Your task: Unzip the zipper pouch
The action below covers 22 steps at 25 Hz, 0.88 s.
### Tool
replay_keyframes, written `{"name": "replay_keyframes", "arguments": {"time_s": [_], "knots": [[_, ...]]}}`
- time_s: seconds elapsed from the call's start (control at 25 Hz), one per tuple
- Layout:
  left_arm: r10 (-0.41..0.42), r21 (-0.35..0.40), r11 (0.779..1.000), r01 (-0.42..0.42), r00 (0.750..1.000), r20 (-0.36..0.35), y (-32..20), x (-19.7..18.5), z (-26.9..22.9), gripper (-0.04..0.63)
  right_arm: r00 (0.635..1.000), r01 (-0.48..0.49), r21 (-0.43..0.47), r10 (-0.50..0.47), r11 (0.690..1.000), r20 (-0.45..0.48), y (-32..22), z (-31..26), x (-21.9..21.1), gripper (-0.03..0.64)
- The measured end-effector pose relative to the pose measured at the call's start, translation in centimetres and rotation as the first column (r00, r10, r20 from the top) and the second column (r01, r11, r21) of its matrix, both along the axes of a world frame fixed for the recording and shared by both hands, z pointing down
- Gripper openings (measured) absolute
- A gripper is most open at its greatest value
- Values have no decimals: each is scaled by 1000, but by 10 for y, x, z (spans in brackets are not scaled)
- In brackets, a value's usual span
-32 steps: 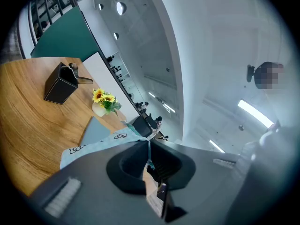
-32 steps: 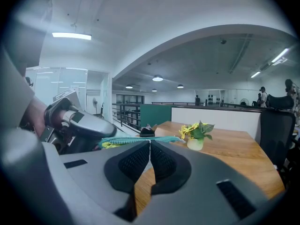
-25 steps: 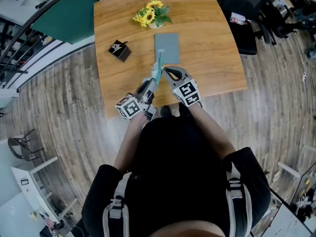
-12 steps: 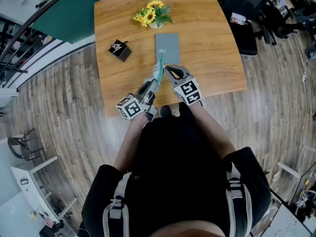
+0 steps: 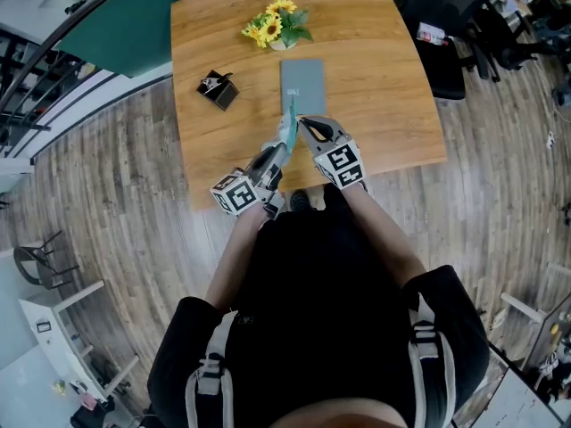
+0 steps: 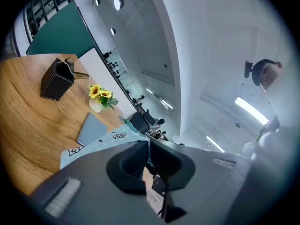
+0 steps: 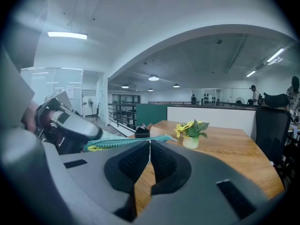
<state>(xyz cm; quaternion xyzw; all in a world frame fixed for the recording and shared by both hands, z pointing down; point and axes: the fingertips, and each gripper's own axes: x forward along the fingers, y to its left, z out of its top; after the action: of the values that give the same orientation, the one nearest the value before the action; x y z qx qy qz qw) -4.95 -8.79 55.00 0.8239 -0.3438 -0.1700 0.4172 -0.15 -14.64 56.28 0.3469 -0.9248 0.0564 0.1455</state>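
The teal zipper pouch (image 5: 287, 121) hangs stretched in the air over the table's near edge, between my two grippers. My left gripper (image 5: 283, 141) is shut on its near end; in the left gripper view the printed teal fabric (image 6: 96, 142) comes out from between the closed jaws (image 6: 149, 142). My right gripper (image 5: 299, 123) is shut at the pouch's right side. In the right gripper view the toothed zipper edge (image 7: 126, 142) runs from the left gripper to my closed jaws (image 7: 150, 142). The zipper pull itself is hidden.
On the wooden table (image 5: 384, 87) a grey notebook (image 5: 302, 86) lies just beyond the pouch, with a vase of yellow flowers (image 5: 275, 27) behind it and a black box (image 5: 217, 90) to the left. A black office chair (image 5: 437, 16) stands at the far right.
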Motion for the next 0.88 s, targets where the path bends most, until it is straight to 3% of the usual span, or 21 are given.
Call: {"name": "replay_keyframes", "arguments": {"time_s": [0.88], "knots": [[67,7,998,-67,997,39,11,19,2,8,998,-64,-16,64,998,10,-9,6,21,12]]}}
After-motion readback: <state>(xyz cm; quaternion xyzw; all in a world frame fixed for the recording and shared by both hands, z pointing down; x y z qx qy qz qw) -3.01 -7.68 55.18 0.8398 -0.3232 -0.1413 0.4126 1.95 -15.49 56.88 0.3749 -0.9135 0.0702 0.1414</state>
